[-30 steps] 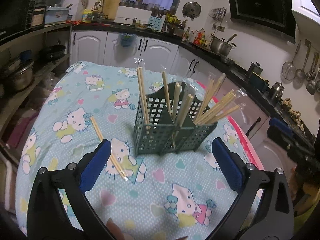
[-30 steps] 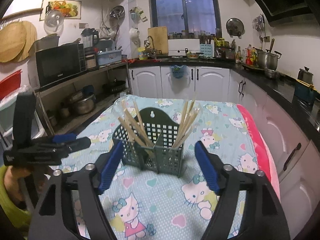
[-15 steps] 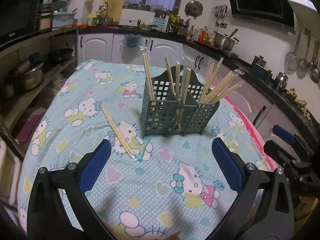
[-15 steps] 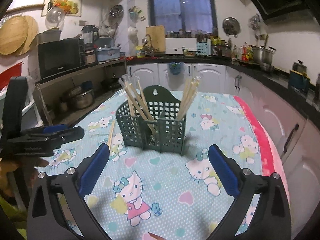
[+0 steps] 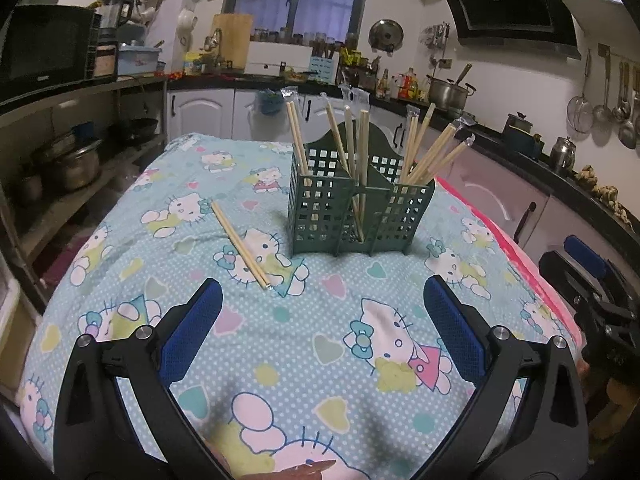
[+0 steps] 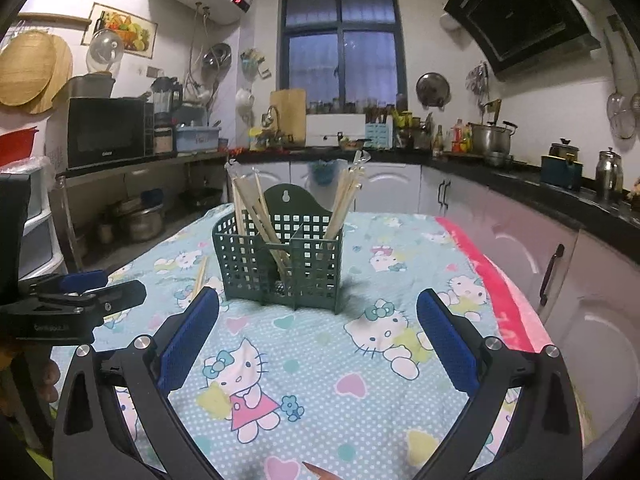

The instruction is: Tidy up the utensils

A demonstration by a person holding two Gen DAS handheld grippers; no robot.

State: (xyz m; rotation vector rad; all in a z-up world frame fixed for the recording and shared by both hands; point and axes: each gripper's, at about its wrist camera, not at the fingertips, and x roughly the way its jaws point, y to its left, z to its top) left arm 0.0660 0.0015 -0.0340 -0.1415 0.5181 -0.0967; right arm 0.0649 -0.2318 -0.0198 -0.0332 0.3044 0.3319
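A dark green lattice utensil caddy [image 5: 360,216] [image 6: 280,264] stands on the cartoon-cat tablecloth [image 5: 280,344], with several wooden chopsticks upright in its compartments. One loose pair of chopsticks [image 5: 240,246] [image 6: 200,276] lies flat on the cloth to the caddy's left. My left gripper [image 5: 322,300] hovers open in front of the caddy and the loose pair, nothing between its blue pads. My right gripper [image 6: 318,312] is also open and empty, facing the caddy from the near side. Each gripper shows at the edge of the other's view.
Kitchen counters [image 5: 520,148] with pots, bottles and a stove run behind and to the right of the table. Open shelves [image 5: 60,168] with pots and a microwave stand to the left. A red cloth edge [image 6: 500,288] marks the table's right side.
Both grippers have drawn back from the caddy and sunk lower; the caddy looks farther off and more cloth shows. The right gripper's jaws have spread wider.
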